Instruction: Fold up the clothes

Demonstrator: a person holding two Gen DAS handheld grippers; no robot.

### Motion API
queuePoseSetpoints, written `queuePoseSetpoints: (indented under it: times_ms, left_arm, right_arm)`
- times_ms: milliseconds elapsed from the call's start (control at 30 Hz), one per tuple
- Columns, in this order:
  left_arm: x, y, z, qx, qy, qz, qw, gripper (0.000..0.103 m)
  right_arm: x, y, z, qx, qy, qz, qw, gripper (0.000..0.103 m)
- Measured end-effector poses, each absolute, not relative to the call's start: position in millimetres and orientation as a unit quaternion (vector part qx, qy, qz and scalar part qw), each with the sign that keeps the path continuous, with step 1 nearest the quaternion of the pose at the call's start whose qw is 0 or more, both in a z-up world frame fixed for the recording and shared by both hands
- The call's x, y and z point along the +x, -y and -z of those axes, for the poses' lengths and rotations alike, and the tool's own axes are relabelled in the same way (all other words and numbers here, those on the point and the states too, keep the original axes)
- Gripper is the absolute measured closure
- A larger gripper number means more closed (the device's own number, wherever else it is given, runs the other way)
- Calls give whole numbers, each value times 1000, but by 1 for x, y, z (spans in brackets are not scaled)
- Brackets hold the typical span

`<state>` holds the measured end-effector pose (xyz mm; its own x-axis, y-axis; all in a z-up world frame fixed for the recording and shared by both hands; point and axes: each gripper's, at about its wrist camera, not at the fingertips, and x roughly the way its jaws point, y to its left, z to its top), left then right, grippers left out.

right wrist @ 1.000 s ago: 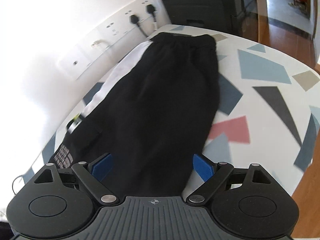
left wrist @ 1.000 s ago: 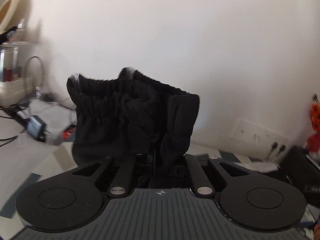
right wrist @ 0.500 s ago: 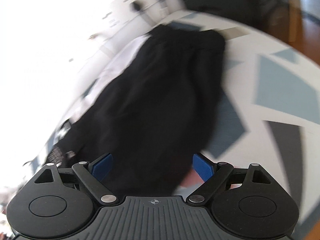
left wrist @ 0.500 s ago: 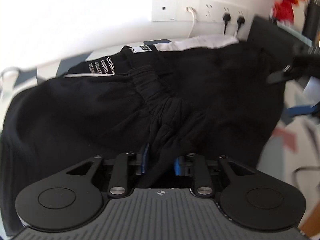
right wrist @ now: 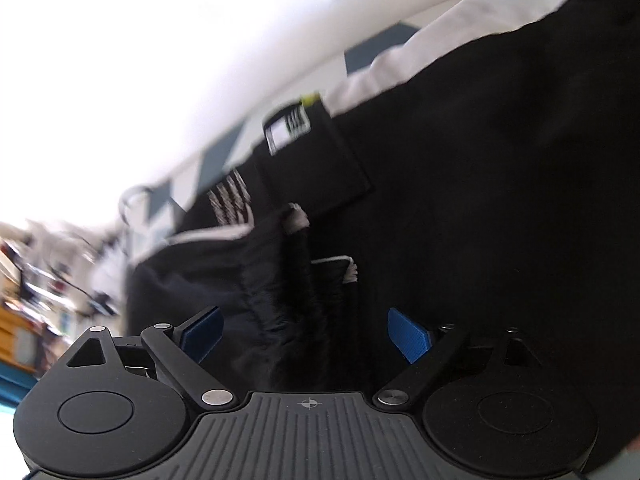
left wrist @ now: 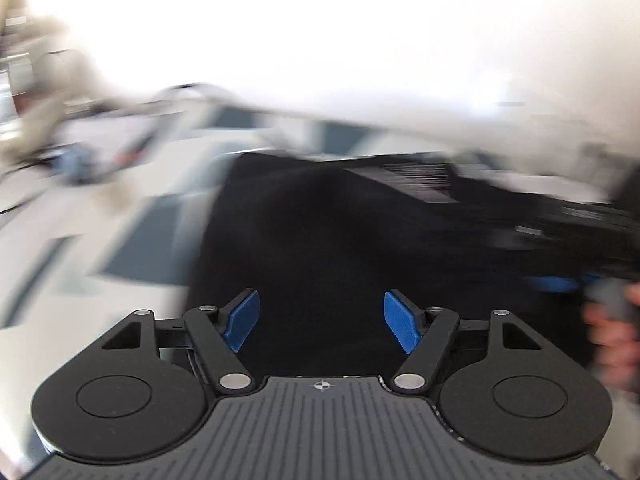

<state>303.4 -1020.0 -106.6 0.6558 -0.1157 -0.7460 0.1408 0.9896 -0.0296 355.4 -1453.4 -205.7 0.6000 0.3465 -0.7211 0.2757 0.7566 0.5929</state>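
Note:
Black trousers (left wrist: 332, 232) with a white side stripe and white lettering lie folded on the patterned table. The left wrist view is blurred. My left gripper (left wrist: 321, 322) is open and empty just above the black cloth. In the right wrist view the trousers (right wrist: 480, 160) fill most of the frame, with the white stripe (right wrist: 460, 28) along the far edge and the gathered waistband with a white drawstring (right wrist: 348, 268) near the middle. My right gripper (right wrist: 306, 338) is open over the waistband, holding nothing. It also shows at the right edge of the left wrist view (left wrist: 560, 282).
The table (left wrist: 80, 216) is white with blue-grey shapes and meets a white wall at the back. Cables and small items (left wrist: 76, 156) lie at its far left. Shelves with clutter (right wrist: 24, 280) stand at the left of the right wrist view.
My left gripper has let go of the bunched waistband and opened, pulling back over the laid cloth. My right gripper has swung left and down to the waistband, still open.

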Motion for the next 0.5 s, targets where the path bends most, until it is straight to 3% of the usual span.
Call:
queuePoseSetpoints:
  times_ms: [33, 100, 133, 200, 267, 400, 500]
  left_arm:
    - [308, 1009, 112, 12, -416, 38, 909, 32]
    - [314, 988, 124, -6, -431, 6, 902, 32]
    - [316, 983, 128, -10, -438, 2, 899, 32]
    - [317, 975, 137, -16, -451, 1, 892, 32]
    - [318, 970, 142, -21, -459, 4, 888, 32]
    - [317, 970, 148, -41, -466, 24, 884, 32]
    - [316, 973, 151, -40, -472, 37, 880, 32]
  right_arm:
    - [358, 1448, 205, 336, -446, -18, 829, 11]
    - [362, 1438, 205, 310, -446, -11, 840, 26]
    - [365, 1433, 204, 298, -445, -8, 844, 48]
    - [369, 1422, 204, 272, -444, -1, 854, 61]
    - [369, 1413, 195, 244, -428, -3, 870, 80]
    - [363, 1396, 160, 165, -331, -31, 929, 86]
    - [371, 1400, 157, 160, -324, -23, 932, 86]
